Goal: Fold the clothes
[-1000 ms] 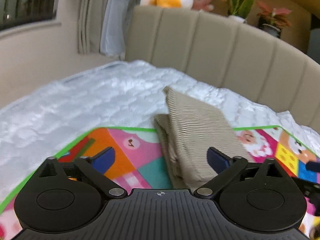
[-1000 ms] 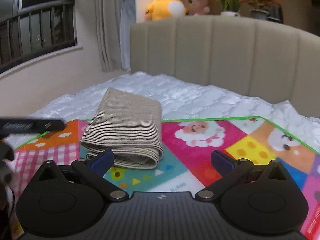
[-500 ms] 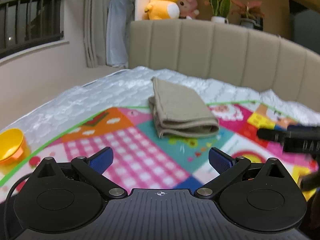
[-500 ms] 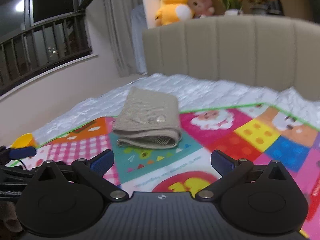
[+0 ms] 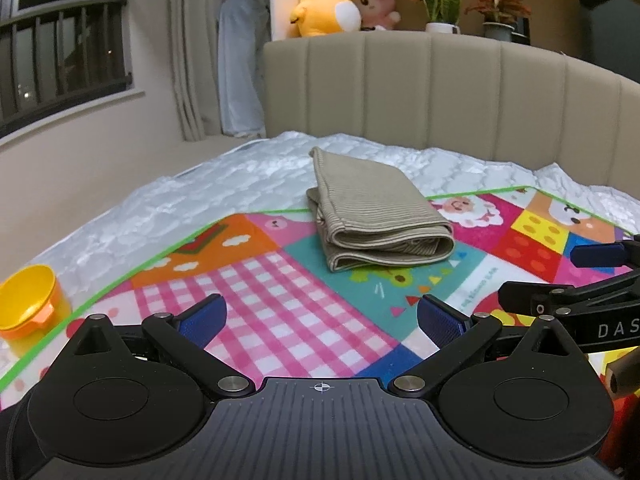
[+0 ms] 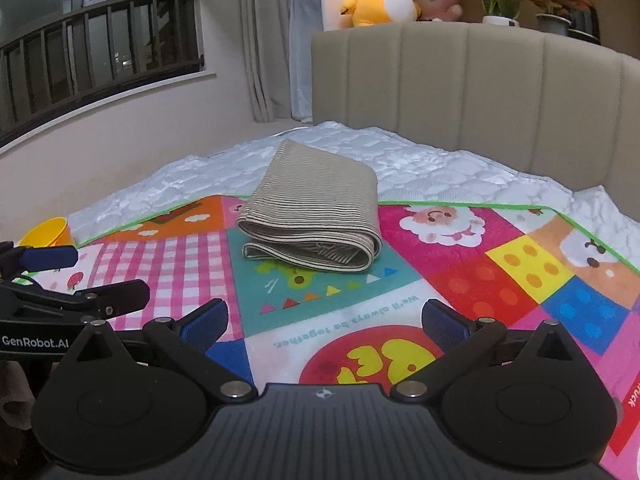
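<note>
A beige striped garment (image 5: 376, 212) lies folded into a thick rectangle at the far edge of the colourful play mat (image 5: 280, 296) on the bed; it also shows in the right wrist view (image 6: 316, 216). My left gripper (image 5: 320, 320) is open and empty, well back from the garment. My right gripper (image 6: 324, 322) is open and empty too, at about the same distance. The right gripper's fingers (image 5: 592, 256) show at the right edge of the left wrist view, and the left gripper's fingers (image 6: 48, 258) at the left edge of the right wrist view.
A yellow cup (image 5: 30, 304) stands at the mat's left edge. The white quilted mattress (image 5: 224, 184) lies beyond the mat, ending at a beige padded headboard (image 5: 440, 92). Plush toys (image 5: 324, 0) and potted plants (image 5: 440, 4) sit above it. A window is at left.
Both grippers have pulled back from the folded garment, which now looks smaller and farther away. The jaws stayed open. The garment lies as it did.
</note>
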Motion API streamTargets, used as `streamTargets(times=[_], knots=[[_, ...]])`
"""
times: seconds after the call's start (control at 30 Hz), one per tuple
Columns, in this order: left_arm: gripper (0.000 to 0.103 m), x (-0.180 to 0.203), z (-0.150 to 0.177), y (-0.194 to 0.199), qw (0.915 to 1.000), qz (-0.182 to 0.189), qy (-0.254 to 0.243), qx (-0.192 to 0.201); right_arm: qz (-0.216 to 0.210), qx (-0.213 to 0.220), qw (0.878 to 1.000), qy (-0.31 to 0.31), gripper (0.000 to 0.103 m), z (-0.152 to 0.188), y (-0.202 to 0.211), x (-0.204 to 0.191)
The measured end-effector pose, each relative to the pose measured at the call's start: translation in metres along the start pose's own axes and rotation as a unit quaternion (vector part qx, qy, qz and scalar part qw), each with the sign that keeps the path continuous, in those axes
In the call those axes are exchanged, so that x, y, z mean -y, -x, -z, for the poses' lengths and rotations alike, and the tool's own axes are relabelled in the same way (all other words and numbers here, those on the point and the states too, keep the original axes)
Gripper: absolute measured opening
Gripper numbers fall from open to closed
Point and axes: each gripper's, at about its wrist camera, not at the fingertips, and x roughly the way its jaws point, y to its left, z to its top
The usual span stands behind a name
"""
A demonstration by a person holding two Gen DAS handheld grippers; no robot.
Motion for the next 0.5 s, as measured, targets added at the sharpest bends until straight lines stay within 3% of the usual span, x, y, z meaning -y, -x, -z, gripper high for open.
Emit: streamTargets(times=[0.5], knots=[[0.103, -0.012, -0.002, -0.001, 0.9988, -0.013, 0.047, -0.009, -0.002, 0.000, 1.000, -0.031, 0.103, 0.000, 0.000, 0.010]])
